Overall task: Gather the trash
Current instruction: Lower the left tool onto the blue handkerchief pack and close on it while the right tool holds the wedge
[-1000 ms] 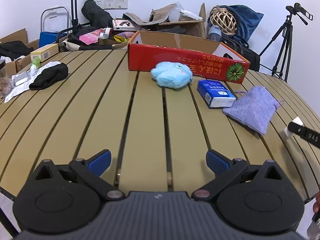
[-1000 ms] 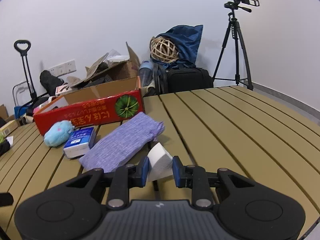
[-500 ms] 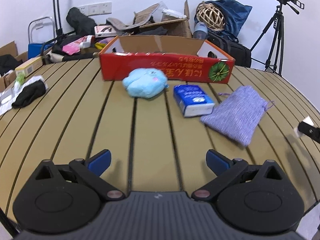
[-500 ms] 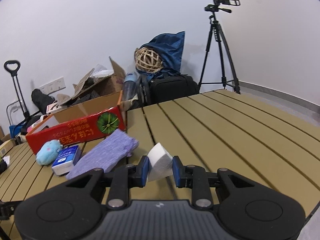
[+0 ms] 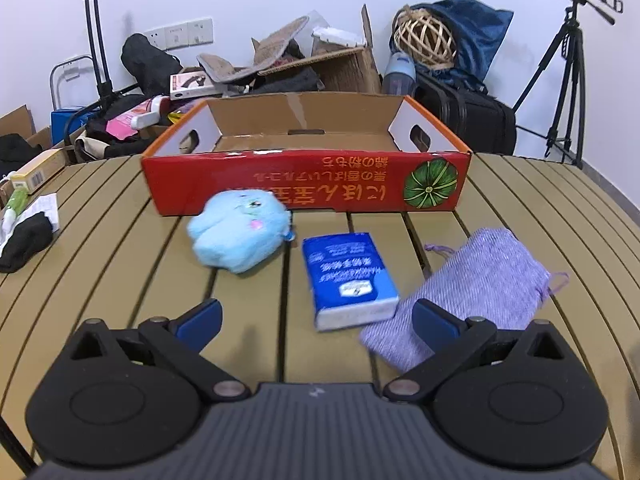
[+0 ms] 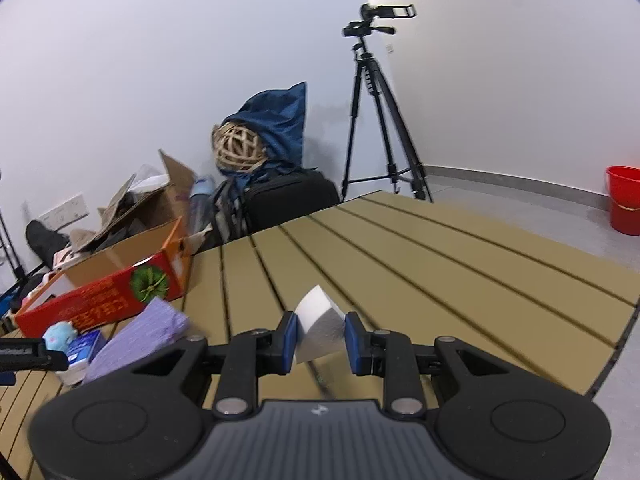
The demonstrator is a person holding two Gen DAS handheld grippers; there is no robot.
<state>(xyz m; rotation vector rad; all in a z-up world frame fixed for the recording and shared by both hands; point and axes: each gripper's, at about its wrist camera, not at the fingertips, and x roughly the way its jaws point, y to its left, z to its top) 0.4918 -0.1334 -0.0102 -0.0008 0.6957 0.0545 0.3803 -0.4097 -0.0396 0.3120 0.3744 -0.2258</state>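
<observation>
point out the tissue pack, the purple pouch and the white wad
tissue pack (image 5: 347,276), left wrist view, middle of its blue top
purple pouch (image 5: 480,280), left wrist view, centre of the fabric
white wad (image 6: 319,326), right wrist view, its front face

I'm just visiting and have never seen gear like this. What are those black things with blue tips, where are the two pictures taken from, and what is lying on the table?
There is no robot here: a person holds a hand-operated claw in each hand, and a wide-angle camera on each one looks forward along its two fingers.

The left camera shows the left claw open and holding nothing above a slatted table. On the table lie a light blue plush toy, a blue tissue pack and a purple cloth pouch, in front of an open red cardboard box.

The right camera shows the right claw shut on a white piece of foam or paper, apparently trash.
</observation>
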